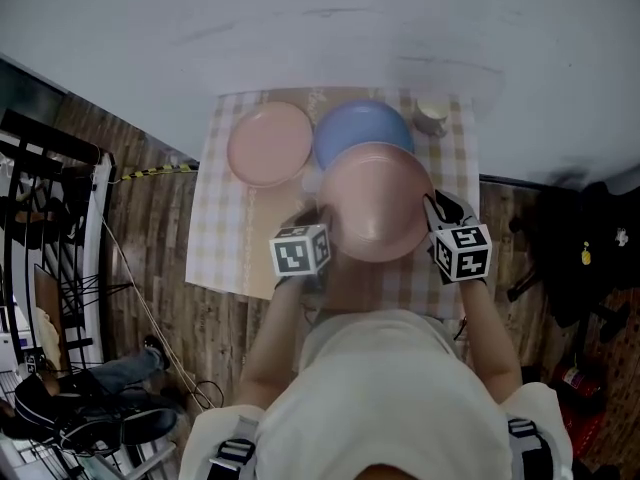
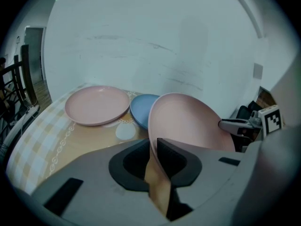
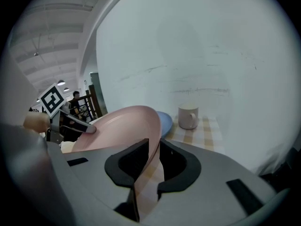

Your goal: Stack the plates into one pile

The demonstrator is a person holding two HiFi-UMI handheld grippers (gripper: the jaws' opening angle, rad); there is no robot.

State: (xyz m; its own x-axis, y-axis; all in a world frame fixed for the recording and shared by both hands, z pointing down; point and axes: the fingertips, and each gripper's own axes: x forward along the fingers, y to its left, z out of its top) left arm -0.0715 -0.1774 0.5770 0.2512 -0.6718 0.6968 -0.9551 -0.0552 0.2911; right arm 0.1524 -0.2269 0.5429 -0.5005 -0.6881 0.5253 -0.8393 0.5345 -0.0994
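Left tool: jaws closed to a narrow gap on the near-left rim of the held pink plate, pads pressing the edge from both faces.
Right tool: jaws likewise clamped on the same plate's right rim; the marker cube of the other tool shows across the plate from it.
Held pink plate: gripped at opposite edges by both tools, it hangs over the near right part of the surface, hollow side up. From the head view its far edge overlaps the near edge of the blue plate; whether the two touch cannot be told.
Blue plate: lies flat at the far middle of the surface, partly hidden behind the held plate.
Second pink plate: lies flat at the far left, just beside the blue plate, its right rim at the blue plate's left rim.
Mug: pale, upright, at the far right corner, near the blue plate's right side, handle turned to the right in the right tool's view.
Surface: small and covered by a checked cloth with a plain tan middle, pushed up against a pale wall.
Person: stands at the near edge in a light top, one tool in each hand.
Floor: dark wood planks to the left of the surface.
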